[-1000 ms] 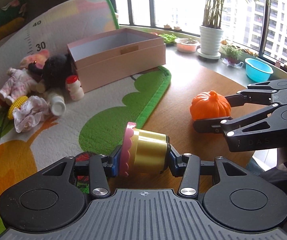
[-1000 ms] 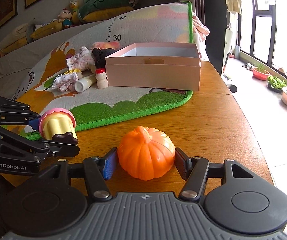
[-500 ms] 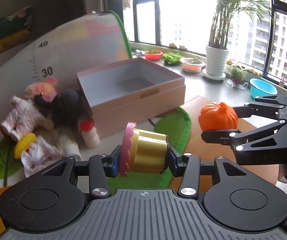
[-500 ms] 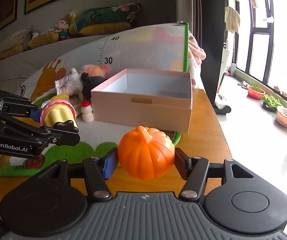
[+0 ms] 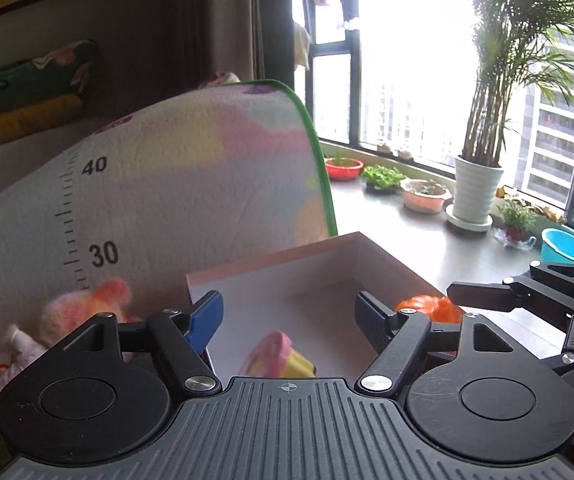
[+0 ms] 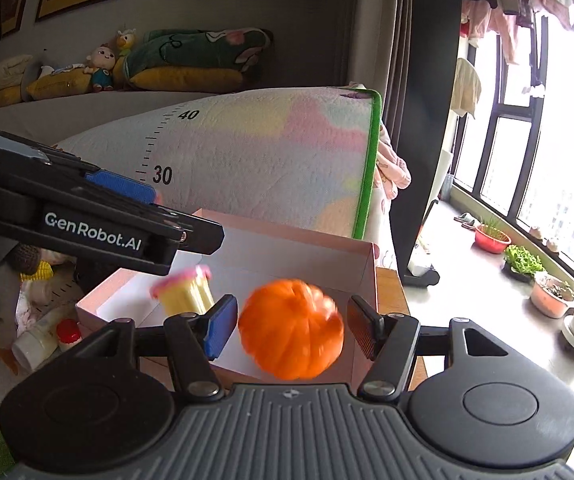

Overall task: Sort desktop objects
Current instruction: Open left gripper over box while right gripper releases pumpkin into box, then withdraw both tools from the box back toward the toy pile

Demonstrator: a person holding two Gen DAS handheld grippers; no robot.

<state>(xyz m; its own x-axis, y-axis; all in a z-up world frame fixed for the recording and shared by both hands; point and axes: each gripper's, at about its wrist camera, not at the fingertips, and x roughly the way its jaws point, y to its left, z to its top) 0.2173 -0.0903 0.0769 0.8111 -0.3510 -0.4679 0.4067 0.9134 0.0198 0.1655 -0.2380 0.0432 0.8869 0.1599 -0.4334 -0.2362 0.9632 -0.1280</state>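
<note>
The work surface is a wooden table (image 6: 391,284) partly covered by a play mat (image 5: 159,184) whose far end curls upward and carries a printed ruler scale marked 30 and 40; behind it stand a sofa with cushions and a window sill with potted plants. An open pink box (image 6: 361,256) with a white interior rests at the mat's edge, directly ahead of both grippers. The left gripper (image 5: 289,316) is spread wide, with its blue pad (image 5: 206,316) and black pad (image 5: 375,326) well apart and nothing between them. Below it, inside the box, is the toy cupcake (image 5: 277,354), with pink frosting and a yellow base, motion-blurred and touching neither pad. The right gripper (image 6: 290,326) is also opened wide. The orange toy pumpkin (image 6: 293,328) appears between its fingers in the right wrist view, blurred, with a visible gap on each side; it sits within the box outline. Whether the pumpkin rests on the box floor cannot be determined. In the right wrist view the cupcake lies left of the pumpkin, tilted. Left of the box, dolls (image 5: 83,312) and small bottles (image 6: 37,342) lie on the mat.
</note>
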